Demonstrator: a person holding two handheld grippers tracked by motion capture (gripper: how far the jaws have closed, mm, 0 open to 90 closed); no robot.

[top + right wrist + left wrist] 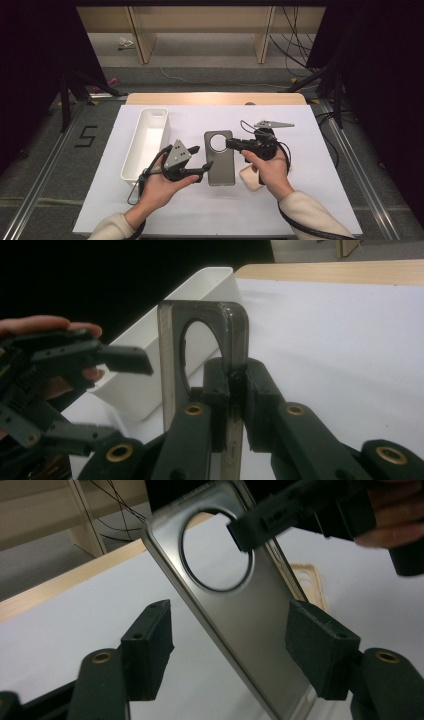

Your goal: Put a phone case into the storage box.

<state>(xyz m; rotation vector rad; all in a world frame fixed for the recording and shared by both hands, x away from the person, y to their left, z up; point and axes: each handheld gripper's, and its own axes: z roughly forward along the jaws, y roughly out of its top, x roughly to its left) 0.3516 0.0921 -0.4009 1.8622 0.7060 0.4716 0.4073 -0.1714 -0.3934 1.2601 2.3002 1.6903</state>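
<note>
A grey phone case (221, 165) with a round camera hole is lifted off the white table sheet, tilted. My right gripper (231, 144) is shut on its rim beside the hole; in the right gripper view both pads (220, 385) pinch the thin edge of the case (170, 350). My left gripper (202, 160) is open around the case's lower half. In the left gripper view the case (240, 610) runs between the two pads (150, 640), and the left pad stands clear of it. The right gripper's jaw (260, 525) reaches across the hole.
A long white bin (145, 142) lies left of the case, with its end wall (200, 290) close behind the left gripper. A beige phone case (250, 179) lies flat under the right hand. The wooden table edge (215, 98) runs along the back.
</note>
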